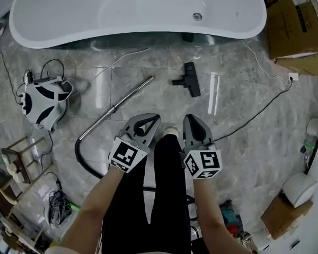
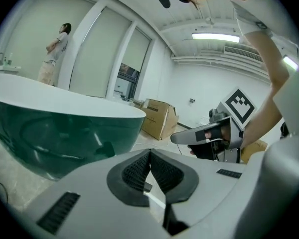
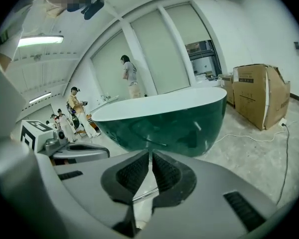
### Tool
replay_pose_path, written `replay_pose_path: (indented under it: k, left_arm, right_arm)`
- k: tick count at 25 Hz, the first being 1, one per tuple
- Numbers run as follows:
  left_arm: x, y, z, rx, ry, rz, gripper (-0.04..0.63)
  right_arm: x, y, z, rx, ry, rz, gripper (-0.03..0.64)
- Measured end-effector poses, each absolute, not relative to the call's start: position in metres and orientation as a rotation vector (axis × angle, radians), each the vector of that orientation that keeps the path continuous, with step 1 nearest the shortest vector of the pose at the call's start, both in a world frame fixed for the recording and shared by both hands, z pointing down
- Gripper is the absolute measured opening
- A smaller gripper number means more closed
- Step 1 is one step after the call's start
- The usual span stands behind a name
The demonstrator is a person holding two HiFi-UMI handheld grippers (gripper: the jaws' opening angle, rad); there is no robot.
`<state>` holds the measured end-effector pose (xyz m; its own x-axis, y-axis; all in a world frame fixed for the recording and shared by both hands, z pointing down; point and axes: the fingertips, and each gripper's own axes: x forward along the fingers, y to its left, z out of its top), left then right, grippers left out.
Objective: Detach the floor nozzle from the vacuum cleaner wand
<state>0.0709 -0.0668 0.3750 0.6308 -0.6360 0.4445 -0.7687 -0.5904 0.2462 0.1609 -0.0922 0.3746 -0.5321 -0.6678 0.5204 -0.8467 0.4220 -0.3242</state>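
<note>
Black plastic, the floor nozzle (image 1: 189,80) lies on the marble floor (image 1: 254,152) near the steel wand (image 1: 129,94) but apart from it, so I judge the detaching done, with my left claw (image 1: 147,120) and right claw (image 1: 194,123) both pressed together on nothing and, next, nothing left to grasp.

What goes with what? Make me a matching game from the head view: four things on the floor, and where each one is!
Things
1. black plastic floor nozzle
2. long silver metal wand
3. round white-and-black vacuum cleaner body
4. brown cardboard box

Places
A. at the far left of the floor
B. in the top right corner, past the end of the white bathtub
C. lying slantwise mid-floor, its upper tip bare
D. lying by itself just below the bathtub, touching no tube

Pairs: 1-D, 2-C, 3-A, 4-B
</note>
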Motion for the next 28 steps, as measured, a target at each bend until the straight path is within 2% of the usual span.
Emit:
replay_pose_path:
  k: [11,16,28]
  left_arm:
    - [0.068,-0.077,0.364,2.431,-1.121,0.406,0.011]
    - [0.067,-0.078,0.367,2.375,-1.132,0.331,0.011]
    - [0.063,-0.076,0.381,2.378,-1.084,0.381,0.011]
  right_arm:
    - [0.191,-0.087,0.367,1.384,-2.314,0.816,0.023]
    - [0.187,-0.088,0.37,1.37,-2.31,0.824,0.023]
    - [0.18,-0.091,0.378,1.339,-2.309,0.828,0.023]
